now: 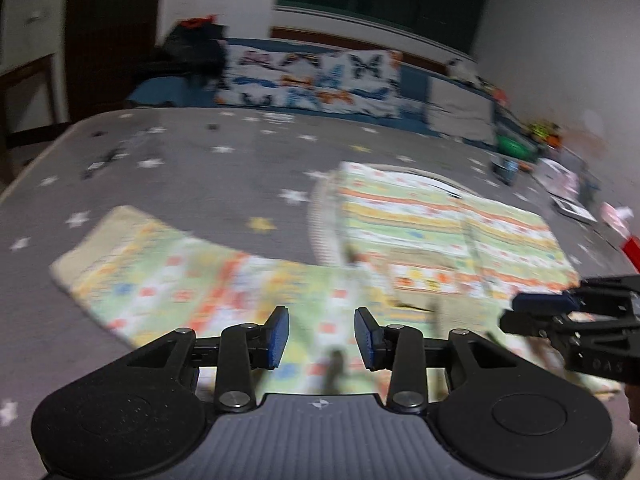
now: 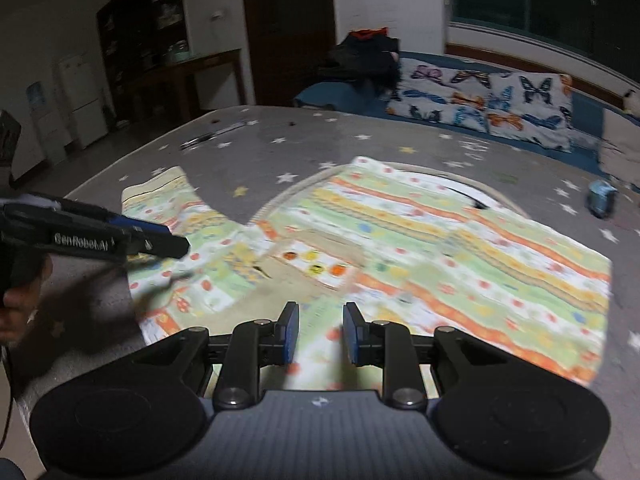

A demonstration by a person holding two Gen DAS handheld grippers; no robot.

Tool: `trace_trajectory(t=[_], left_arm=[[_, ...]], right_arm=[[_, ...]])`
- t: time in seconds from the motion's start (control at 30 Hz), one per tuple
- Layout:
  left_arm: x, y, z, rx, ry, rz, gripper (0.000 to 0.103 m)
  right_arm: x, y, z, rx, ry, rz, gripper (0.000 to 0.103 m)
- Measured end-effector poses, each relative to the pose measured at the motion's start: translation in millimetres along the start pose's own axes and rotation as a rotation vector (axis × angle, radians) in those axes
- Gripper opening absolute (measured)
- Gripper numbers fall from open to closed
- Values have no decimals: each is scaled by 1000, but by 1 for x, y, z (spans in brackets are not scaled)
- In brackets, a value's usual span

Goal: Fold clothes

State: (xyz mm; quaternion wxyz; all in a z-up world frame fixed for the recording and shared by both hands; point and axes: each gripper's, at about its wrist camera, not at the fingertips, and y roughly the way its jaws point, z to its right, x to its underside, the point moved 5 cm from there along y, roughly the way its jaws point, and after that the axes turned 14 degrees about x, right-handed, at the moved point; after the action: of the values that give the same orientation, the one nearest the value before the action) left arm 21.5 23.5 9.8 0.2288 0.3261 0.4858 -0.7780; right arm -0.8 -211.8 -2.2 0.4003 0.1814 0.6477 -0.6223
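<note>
Plainly, striped garment [image 1: 420,232] spread flat on starry bedcover [image 1: 180,160], both tools, left tool [image 1: 322,334] and right tool [image 2: 319,334], released, poised above its near edge.

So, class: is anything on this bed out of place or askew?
The patterned shirt lies unevenly: one sleeve sticks out sideways and the middle is rumpled. Small dark bits lie scattered on the grey star sheet behind it; too blurred to name.

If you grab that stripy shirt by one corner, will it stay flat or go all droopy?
Probably droopy. The striped shirt lies limp and flat on the starry bedspread, with soft creases near its pocket, so it looks like thin cloth. It likely weighs little, and its spread sleeve would probably dangle. Both grippers are open above it.
</note>
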Motion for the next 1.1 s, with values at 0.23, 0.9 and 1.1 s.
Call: trace_trajectory(t=[0.23, 0.9, 1.1], left_arm=[[-1, -25, -65, -166, -124, 54, 42], [-16, -24, -146, -354, -310, 150, 8], [-31, -37, -115, -254, -283, 227, 3]], right_arm=[[4, 23, -23, -14, -37, -37, 24], [3, -11, -25, -26, -48, 19, 26], [7, -24, -14, -5, -26, 32, 26]])
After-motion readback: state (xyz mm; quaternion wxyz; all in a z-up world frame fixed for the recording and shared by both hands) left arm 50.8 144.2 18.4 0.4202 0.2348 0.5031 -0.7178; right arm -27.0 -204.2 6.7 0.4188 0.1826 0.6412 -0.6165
